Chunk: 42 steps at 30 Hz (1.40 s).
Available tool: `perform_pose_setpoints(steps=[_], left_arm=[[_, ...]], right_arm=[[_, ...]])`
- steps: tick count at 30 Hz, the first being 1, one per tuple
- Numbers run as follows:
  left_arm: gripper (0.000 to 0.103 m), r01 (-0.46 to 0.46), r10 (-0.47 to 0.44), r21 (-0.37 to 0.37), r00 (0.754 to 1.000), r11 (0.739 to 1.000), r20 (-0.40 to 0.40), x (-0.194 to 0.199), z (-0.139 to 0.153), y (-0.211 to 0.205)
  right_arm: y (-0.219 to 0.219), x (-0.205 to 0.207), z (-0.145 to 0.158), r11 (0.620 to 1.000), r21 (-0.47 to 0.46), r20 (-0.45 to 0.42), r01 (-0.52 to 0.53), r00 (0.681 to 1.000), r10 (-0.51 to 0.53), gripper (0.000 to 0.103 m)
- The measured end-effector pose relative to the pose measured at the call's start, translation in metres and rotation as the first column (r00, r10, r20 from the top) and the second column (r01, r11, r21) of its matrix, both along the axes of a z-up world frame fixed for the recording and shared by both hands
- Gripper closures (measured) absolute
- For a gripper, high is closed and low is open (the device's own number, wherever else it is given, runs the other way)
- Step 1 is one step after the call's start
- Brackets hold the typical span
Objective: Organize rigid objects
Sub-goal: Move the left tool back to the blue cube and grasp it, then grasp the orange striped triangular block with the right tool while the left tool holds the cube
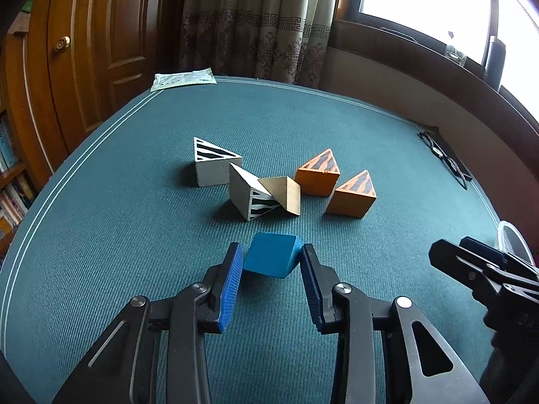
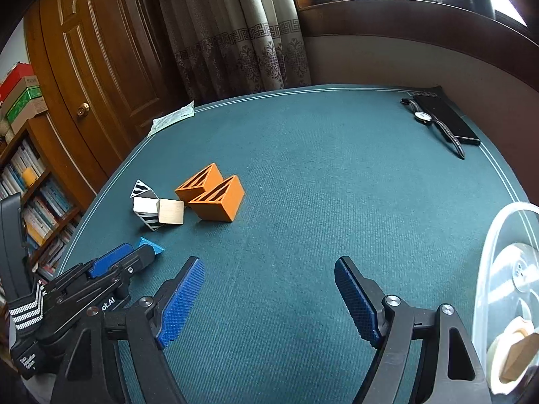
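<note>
A blue block [image 1: 272, 255] lies on the green table mat between the fingertips of my left gripper [image 1: 271, 256]. The jaws stand open around it, the right pad touching its edge. Beyond it lie two zebra-striped white wedges [image 1: 215, 163] [image 1: 251, 195], a plain wooden wedge [image 1: 284, 193] and two orange striped wedges [image 1: 320, 173] [image 1: 353, 195]. My right gripper [image 2: 269, 269] is open and empty above bare mat. In the right wrist view the left gripper [image 2: 124, 259] shows at the lower left with the blue block [image 2: 150, 245] at its tips, and the orange wedges [image 2: 215, 198] beyond.
A clear plastic container [image 2: 498, 269] holding a wooden piece [image 2: 518, 353] stands at the right edge. A wristwatch [image 2: 431, 121] and a dark flat case [image 2: 444, 118] lie at the far right corner. A paper sheet [image 1: 183, 79] lies at the far left corner.
</note>
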State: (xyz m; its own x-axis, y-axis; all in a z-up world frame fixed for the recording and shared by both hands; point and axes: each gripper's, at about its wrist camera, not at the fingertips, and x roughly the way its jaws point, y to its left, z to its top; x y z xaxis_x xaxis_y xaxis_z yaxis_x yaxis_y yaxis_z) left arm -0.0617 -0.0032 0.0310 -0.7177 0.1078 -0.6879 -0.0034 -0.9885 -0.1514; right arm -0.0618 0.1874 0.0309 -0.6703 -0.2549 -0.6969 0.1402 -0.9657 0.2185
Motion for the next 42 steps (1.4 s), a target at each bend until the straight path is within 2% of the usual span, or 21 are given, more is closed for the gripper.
perform_pose_setpoints(steps=[7,12,20,25,29,36,42], left_arm=[[0.067,-0.039,0.039,0.015,0.999,0.999,0.0,0.0,-0.002,-0.011],[0.067,-0.045,0.045,0.017,0.999,0.999,-0.001,0.0,-0.003,-0.012],[0.068,-0.037,0.037,0.016,0.999,0.999,-0.002,0.0,-0.003,-0.012],[0.069,-0.036,0.036,0.012,0.999,0.999,0.005,-0.001,-0.005,-0.01],[0.069,-0.034,0.034,0.012,0.999,0.999,0.006,-0.001,-0.005,-0.01],[0.069,-0.03,0.03,0.016,0.999,0.999,0.019,-0.001,-0.006,-0.009],[0.068,-0.035,0.033,0.043,0.998,0.998,0.047,-0.001,-0.012,-0.01]], right_arm=[[-0.035,-0.042,-0.009,0.996,0.015,0.018,-0.088,0.996,0.088,0.02],[-0.051,-0.063,-0.017,0.987,0.088,0.015,-0.131,0.991,0.13,0.02],[-0.065,-0.071,-0.028,0.977,0.121,0.016,-0.178,0.984,0.177,0.021],[-0.072,-0.076,-0.03,0.968,0.143,0.011,-0.206,0.978,0.206,0.027],[-0.072,-0.08,-0.029,0.966,0.147,0.017,-0.214,0.977,0.214,0.044],[-0.069,-0.072,-0.028,0.964,0.148,0.011,-0.221,0.975,0.222,0.051],[-0.058,-0.06,-0.027,0.973,0.138,0.011,-0.186,0.982,0.187,0.051]])
